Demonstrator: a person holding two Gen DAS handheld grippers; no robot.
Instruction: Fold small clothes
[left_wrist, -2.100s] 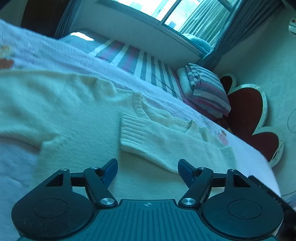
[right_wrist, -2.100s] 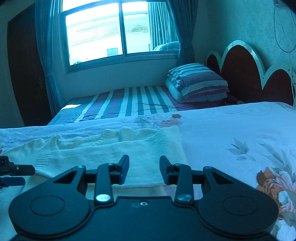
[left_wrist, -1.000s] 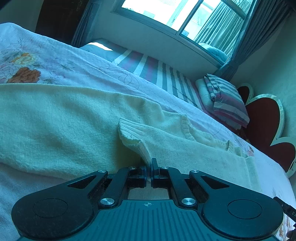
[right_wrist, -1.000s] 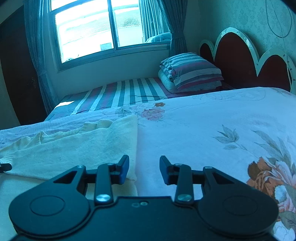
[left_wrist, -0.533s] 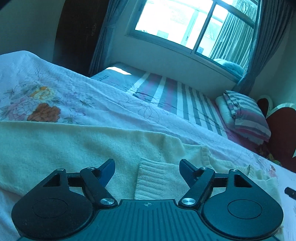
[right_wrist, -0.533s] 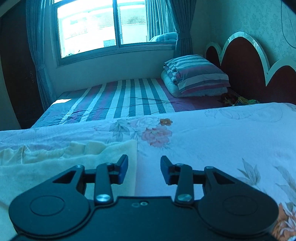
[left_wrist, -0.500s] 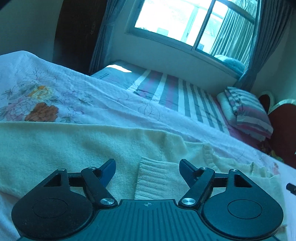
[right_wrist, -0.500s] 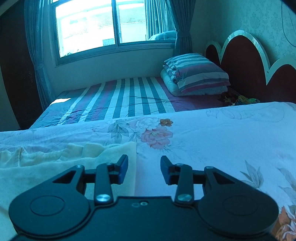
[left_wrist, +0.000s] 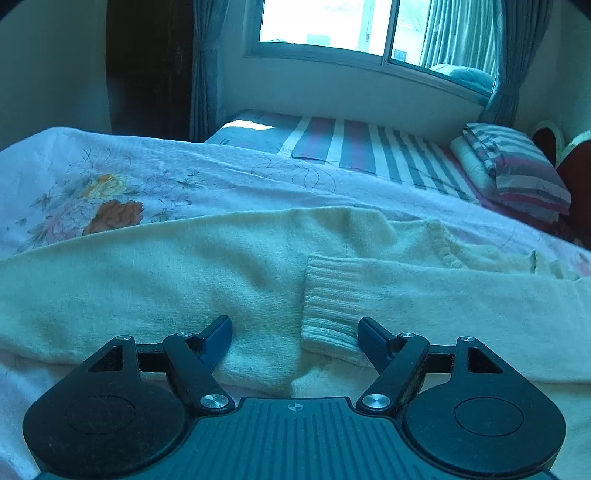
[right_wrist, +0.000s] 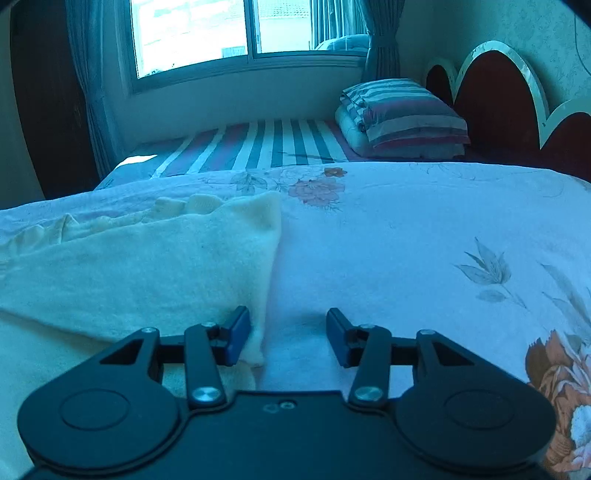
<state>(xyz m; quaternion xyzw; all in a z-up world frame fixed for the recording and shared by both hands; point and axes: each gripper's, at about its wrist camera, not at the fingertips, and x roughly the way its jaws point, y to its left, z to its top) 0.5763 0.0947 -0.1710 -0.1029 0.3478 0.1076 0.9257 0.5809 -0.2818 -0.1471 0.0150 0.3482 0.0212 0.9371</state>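
Note:
A cream knitted sweater (left_wrist: 155, 273) lies flat on the flowered bedspread (left_wrist: 110, 173). One sleeve is folded across its body, and the ribbed cuff (left_wrist: 330, 299) rests just in front of my left gripper (left_wrist: 295, 338). That gripper stands open, the cuff's end lying loose between its fingers. In the right wrist view the sweater's right edge (right_wrist: 267, 266) runs down to my right gripper (right_wrist: 286, 334). Its jaws are opening; the left fingertip (right_wrist: 236, 332) lies against that edge, with only a strip of the edge and bare bedspread (right_wrist: 406, 240) between the fingers.
A striped mattress (left_wrist: 354, 147) lies beyond the bedspread, under the window (left_wrist: 351, 26). A folded striped quilt (right_wrist: 402, 114) sits by the scalloped dark-red headboard (right_wrist: 506, 107). Curtains and a dark wardrobe (left_wrist: 147, 62) stand at the far left.
My left gripper was shut on the sleeve cuff a second ago; it has let go and the cuff now lies on the sweater. The right gripper slid along the sweater's right edge and widened slightly.

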